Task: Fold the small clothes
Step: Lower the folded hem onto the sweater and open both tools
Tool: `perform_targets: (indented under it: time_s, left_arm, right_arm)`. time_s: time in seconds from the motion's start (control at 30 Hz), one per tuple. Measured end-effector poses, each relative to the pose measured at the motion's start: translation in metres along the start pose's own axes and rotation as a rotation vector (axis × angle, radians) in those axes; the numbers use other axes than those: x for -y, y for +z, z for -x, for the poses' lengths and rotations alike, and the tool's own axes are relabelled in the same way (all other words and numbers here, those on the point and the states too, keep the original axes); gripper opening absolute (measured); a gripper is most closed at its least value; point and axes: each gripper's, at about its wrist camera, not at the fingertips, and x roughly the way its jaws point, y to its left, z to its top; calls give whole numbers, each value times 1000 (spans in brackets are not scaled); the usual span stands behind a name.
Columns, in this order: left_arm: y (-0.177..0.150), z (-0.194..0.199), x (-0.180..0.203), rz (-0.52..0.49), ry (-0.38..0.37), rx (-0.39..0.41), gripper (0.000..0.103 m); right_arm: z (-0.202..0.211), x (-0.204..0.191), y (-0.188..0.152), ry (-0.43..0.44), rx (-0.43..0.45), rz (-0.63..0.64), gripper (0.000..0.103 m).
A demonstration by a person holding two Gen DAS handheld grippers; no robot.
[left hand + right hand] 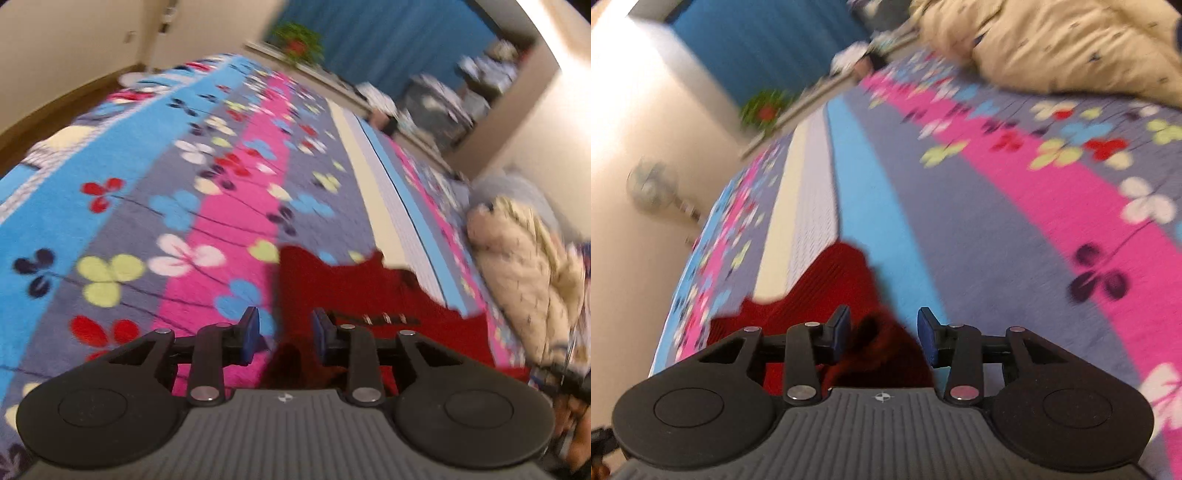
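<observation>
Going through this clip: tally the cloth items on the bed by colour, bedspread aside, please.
Red knitted garment: 1
Cream quilted bundle: 1
Total: 2

The red one lies on the floral bedspread, in front of both sets of jaws.

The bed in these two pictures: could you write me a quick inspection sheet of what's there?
Surface: bed under a striped flowered blanket.
Job's things: red garment on the blanket, a bunched part between each gripper's fingers.
Clutter: cream quilted bedding heaped at one end.
Grippers: left gripper and right gripper both open, pads clear of the cloth.
Cables: nothing seen.
Surroundings: blue curtain, potted plant, a fan, pale walls.
</observation>
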Motion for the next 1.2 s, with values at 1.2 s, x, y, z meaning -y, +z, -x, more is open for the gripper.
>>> perform_targets:
  time_s: [1.2]
  left_arm:
    - [-13, -67, 58, -212, 61, -95, 74]
  right_arm:
    - [-32, -39, -12, -53, -45, 280, 56]
